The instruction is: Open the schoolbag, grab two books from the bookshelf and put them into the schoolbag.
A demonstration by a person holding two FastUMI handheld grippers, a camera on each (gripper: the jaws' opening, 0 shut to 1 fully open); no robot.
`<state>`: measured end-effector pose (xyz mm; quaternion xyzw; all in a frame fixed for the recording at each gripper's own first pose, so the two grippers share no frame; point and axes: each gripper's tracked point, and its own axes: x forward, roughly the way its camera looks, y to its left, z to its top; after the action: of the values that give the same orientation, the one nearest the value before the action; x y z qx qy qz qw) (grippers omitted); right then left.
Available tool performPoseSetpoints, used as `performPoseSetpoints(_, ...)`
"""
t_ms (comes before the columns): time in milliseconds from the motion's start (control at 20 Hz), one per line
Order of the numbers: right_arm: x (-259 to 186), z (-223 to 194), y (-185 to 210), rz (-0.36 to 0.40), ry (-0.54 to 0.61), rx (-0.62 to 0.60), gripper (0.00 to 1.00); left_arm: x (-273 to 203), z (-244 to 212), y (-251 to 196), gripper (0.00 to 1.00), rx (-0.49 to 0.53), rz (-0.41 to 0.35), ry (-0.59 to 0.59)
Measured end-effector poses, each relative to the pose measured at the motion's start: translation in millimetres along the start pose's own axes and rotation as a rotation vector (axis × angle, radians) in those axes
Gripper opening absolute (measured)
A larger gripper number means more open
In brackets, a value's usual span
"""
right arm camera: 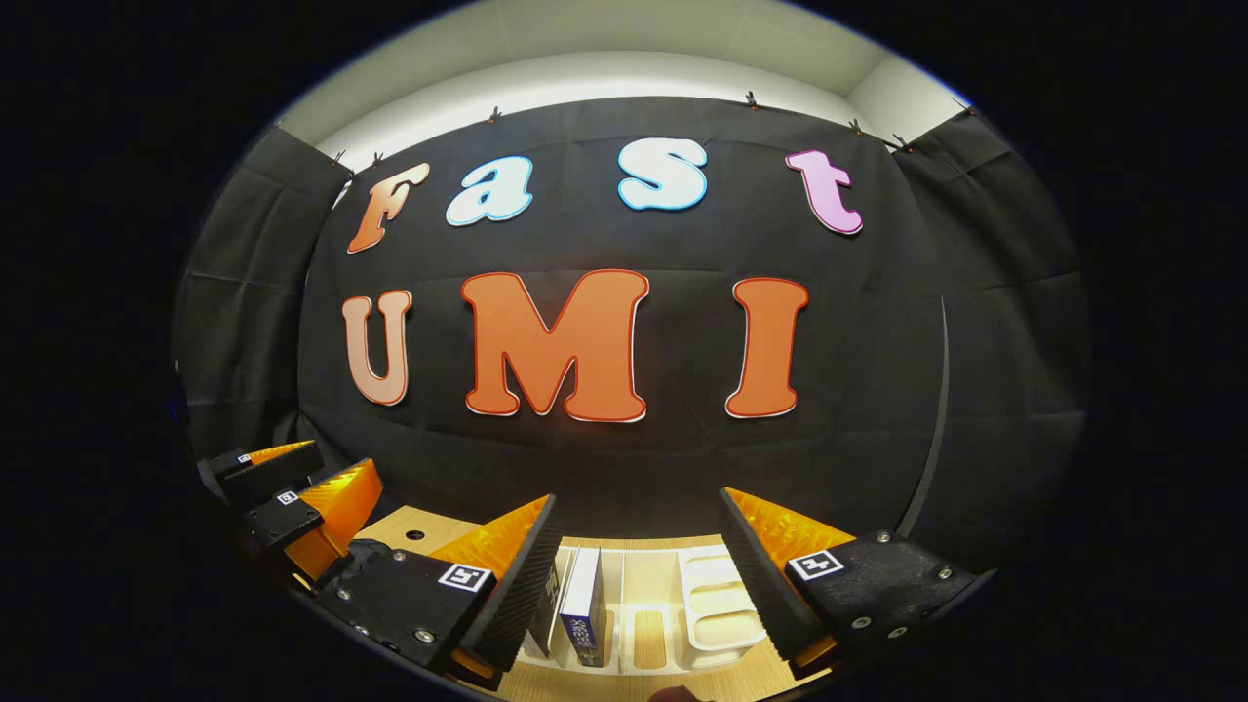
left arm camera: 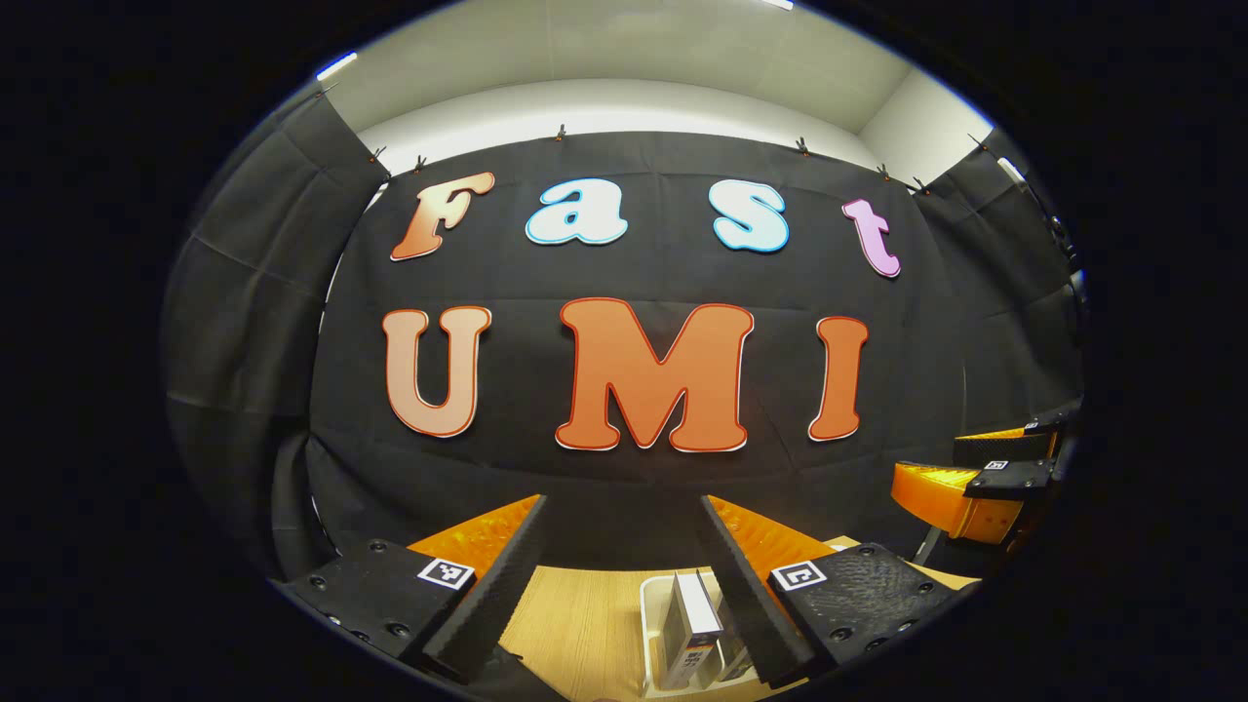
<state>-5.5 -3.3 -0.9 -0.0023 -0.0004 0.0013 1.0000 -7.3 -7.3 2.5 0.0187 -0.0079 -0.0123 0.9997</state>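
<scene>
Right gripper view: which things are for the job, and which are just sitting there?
For the job:
- books
- white bookshelf
- right tool, open
- left tool, open

Just there:
- wooden table
- black cloth wall

The counter (left arm camera: 585, 624) is pale wood with a fine straight grain. On it the bookshelf (right arm camera: 717, 609) is white plastic with slotted dividers. One book (right arm camera: 582, 609) in it shows a white cover and a dark blue spine with pale lettering; another book (left arm camera: 694, 624) shows a white cover with small coloured marks near its foot. The booth wall cloth (right arm camera: 877, 409) is plain black, and the ceiling (left arm camera: 624, 49) above it is off-white
</scene>
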Motion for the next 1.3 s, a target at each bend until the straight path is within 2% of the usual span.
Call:
performPoseSetpoints(750, 5.2, -1.3, 1.7, 0.019, 0.002, -0.010, 0.95, -5.8, 12.0, 19.1, 0.94, 0.039, 0.039, -0.046)
performPoseSetpoints(1050, 14.6, -4.7, -11.6, 0.014, -0.004, -0.053, 0.95, -12.3, -6.6, 35.4, 0.95, 0.115, 0.076, 0.008)
performPoseSetpoints(1300, 25.2, -10.6, -22.5, 0.029, -0.001, -0.056, 0.94, -24.7, -52.2, 59.0, 0.96, 0.203, 0.108, 0.118)
